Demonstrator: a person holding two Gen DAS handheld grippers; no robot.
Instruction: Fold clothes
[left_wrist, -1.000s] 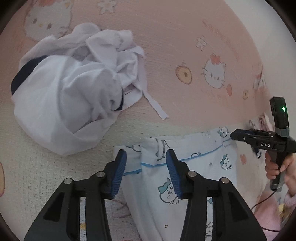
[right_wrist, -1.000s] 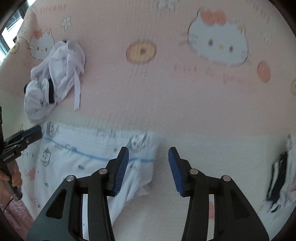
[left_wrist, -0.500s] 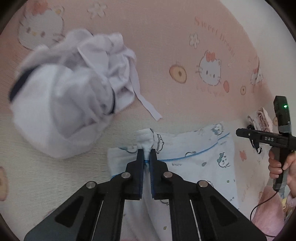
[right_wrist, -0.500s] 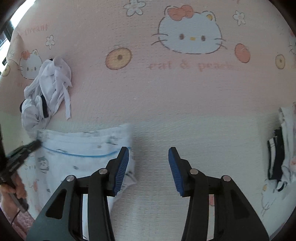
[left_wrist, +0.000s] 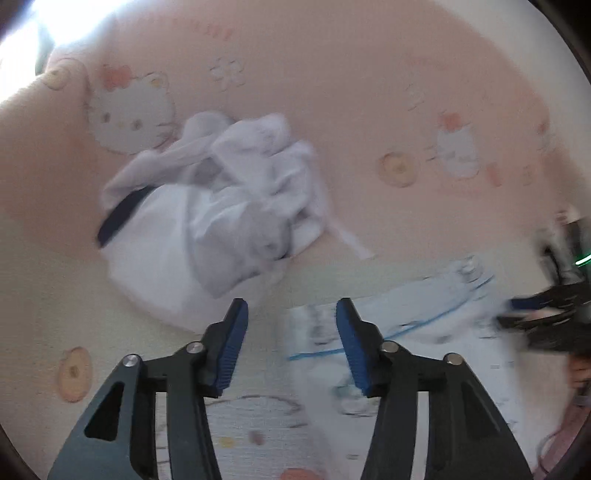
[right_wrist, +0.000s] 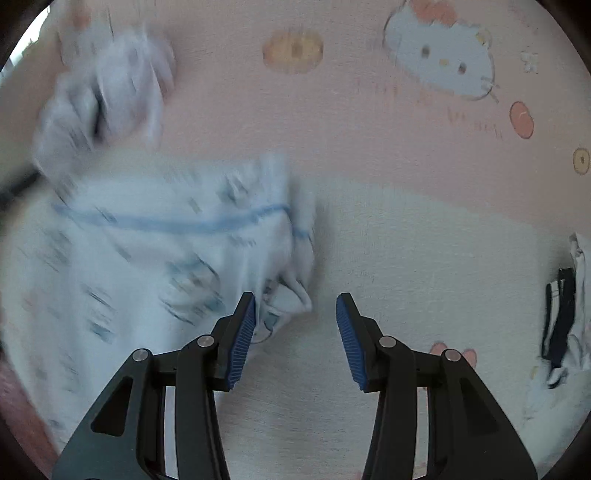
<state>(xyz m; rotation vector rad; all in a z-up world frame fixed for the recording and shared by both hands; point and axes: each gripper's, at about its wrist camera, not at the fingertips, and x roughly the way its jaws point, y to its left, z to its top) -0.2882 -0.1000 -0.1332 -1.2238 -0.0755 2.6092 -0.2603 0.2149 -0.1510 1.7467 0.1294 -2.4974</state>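
Note:
A pale printed garment with a blue trim line (left_wrist: 417, 332) lies flat on the pink cartoon-cat bedsheet (left_wrist: 369, 92). My left gripper (left_wrist: 290, 332) hovers over its left edge with jaws opening and nothing between the pads. In the right wrist view the same garment (right_wrist: 147, 251) spreads to the left, its bunched corner beside the left fingertip. My right gripper (right_wrist: 295, 325) stands open over bare sheet, empty. The right gripper also appears, blurred, at the right edge of the left wrist view (left_wrist: 546, 314).
A crumpled white garment with a dark band (left_wrist: 207, 214) lies beyond the left gripper, also seen in the right wrist view (right_wrist: 99, 107). A dark-and-white striped piece of clothing (right_wrist: 561, 317) lies at the far right. A hand (left_wrist: 580, 373) holds the right gripper.
My left gripper pinched the printed garment's edge half a second ago, then let it go and opened, lifting slightly. My right gripper moved down and toward the garment's right corner.

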